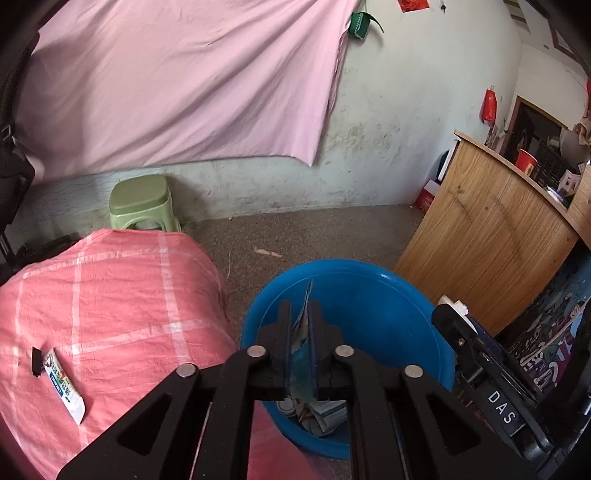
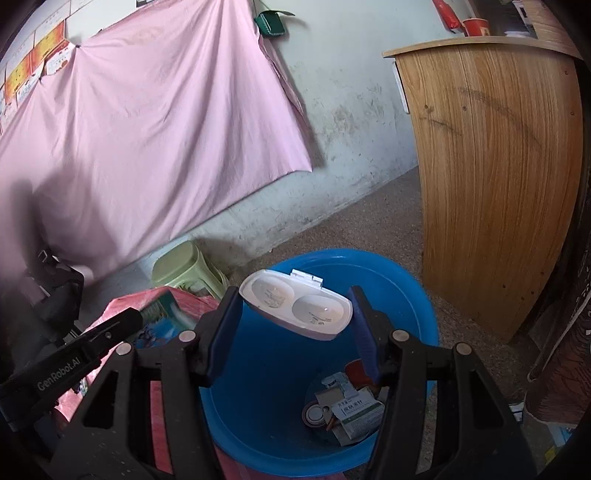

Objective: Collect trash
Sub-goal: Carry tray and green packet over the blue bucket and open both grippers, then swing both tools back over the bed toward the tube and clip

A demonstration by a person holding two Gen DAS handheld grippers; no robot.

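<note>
Toothpaste tube (image 1: 65, 384) with black binder clip (image 1: 37, 361) on its end lies flat on the pink checked cloth (image 1: 110, 295) covering the table at far left of the left wrist view, well apart from both grippers. Green plastic stool (image 1: 142, 203) stands on the floor behind the cloth, against the wall under a hanging pink sheet (image 1: 177, 81).

Left gripper (image 1: 300, 325) hangs over the blue basin (image 1: 388, 306), jaws nearly pressed together with a thin bluish wrapper (image 1: 301, 343) standing between them; wrapper is blurred, so firm pinch or loose contact cannot be told. No earlier view to compare.

Blue basin sits on the floor just beside the cloth-covered table; on its bottom lie a white-green carton (image 2: 360, 415), a round lid (image 2: 314, 411) and other paper scraps.

Right gripper (image 2: 293, 314) is above the same basin, jaws spread wide and pinching a white two-cup plastic case (image 2: 295, 308) by its ends, case tilted, hollow side toward camera, over the basin.

Wooden cabinet (image 2: 495, 166) stands at right, near the basin, red cup (image 2: 475, 26) on top.
</note>
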